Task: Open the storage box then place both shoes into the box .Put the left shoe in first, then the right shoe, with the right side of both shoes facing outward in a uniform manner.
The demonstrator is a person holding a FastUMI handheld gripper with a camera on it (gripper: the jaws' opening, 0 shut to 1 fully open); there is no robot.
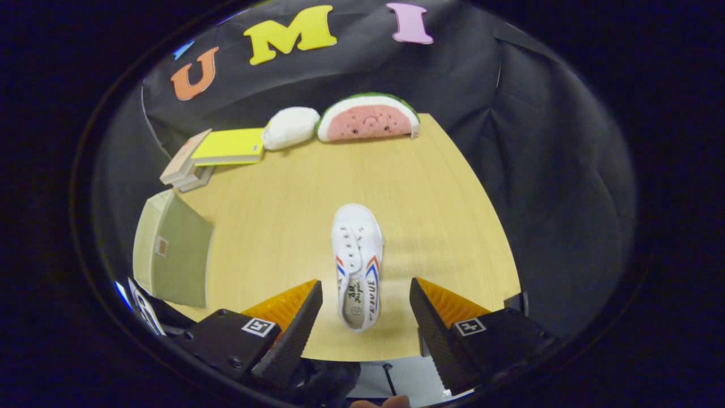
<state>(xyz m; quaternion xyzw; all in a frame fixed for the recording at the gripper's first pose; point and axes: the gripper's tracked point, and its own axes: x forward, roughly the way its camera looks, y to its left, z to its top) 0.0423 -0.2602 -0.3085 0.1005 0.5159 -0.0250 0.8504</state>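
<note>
One storage box (173,258) stands at the left edge of the wooden table (442,226), then the white shoe (357,266) lies with its heel between the wide-apart fingers of the empty gripper (365,309), its toe pointing away toward a watermelon plush (368,118).

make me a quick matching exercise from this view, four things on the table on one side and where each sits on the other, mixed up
Things:
1. white shoe
2. watermelon plush
3. yellow book
4. storage box

Places:
A. at the table's far edge, against the black cloth
B. heel between the open tongs, toe pointing away
C. at the table's near left corner, beside the left finger
D. far left, lying on a stack by the white pouch

Pairs: 1-B, 2-A, 3-D, 4-C
</note>
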